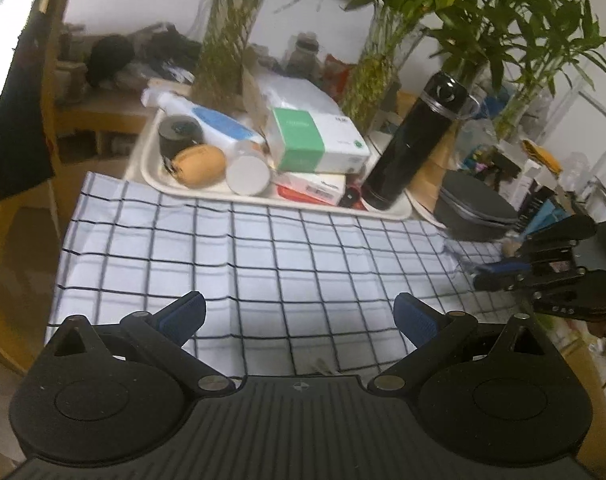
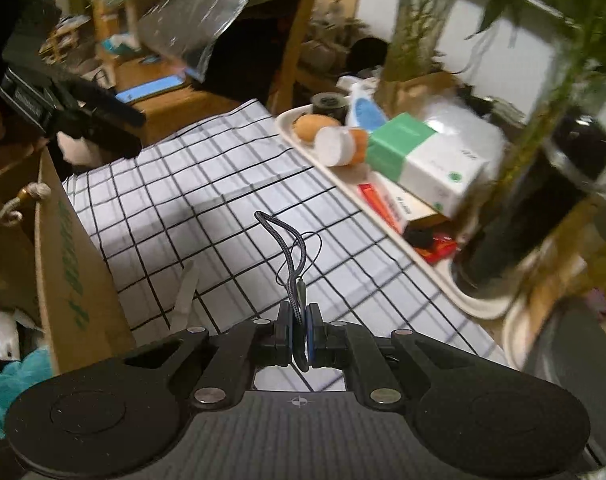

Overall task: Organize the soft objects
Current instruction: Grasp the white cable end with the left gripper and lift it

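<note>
right hand-held gripper (image 2: 299, 334) pinching braided cord (image 2: 289, 264)

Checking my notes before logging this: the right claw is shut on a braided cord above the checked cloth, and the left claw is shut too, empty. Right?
Not quite. The left claw is open, not shut; the left wrist view shows its jaws wide apart, empty, over the checked cloth. The right claw is indeed shut on the braided cord.

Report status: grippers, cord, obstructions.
Right gripper shut on braided cord, above checked cloth. Left gripper open, empty. Cardboard box at cloth's edge; cluttered tray behind.
</note>
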A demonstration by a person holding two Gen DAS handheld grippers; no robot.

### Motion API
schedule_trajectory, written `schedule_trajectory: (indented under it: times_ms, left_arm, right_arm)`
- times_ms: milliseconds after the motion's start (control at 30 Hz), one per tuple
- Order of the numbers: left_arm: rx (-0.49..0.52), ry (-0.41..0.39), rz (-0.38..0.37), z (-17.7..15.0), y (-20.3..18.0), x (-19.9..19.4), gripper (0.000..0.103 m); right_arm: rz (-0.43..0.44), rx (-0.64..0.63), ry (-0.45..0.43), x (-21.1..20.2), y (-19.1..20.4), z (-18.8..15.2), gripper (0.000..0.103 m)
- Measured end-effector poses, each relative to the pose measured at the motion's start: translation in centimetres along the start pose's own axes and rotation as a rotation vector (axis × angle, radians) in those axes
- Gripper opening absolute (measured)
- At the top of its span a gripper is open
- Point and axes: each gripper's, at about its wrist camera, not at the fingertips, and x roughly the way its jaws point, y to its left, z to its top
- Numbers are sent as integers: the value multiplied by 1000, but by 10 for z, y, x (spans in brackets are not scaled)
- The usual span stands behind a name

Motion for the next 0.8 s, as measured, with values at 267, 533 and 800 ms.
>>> schedule_trajectory:
  times_ms: [267,533,800]
  left_arm:
    - [117,136,-120,7,2,34,91]
    - [125,281,-204,9,19,84,57]
    - [-21,473,-239,4,23,120,46]
  right_arm:
    - [-52,122,-52,-45,9,-21,9]
    - [-79,154,-81,-68,20,-37,9]
    - [-93,154,-94,-74,19,-44,9]
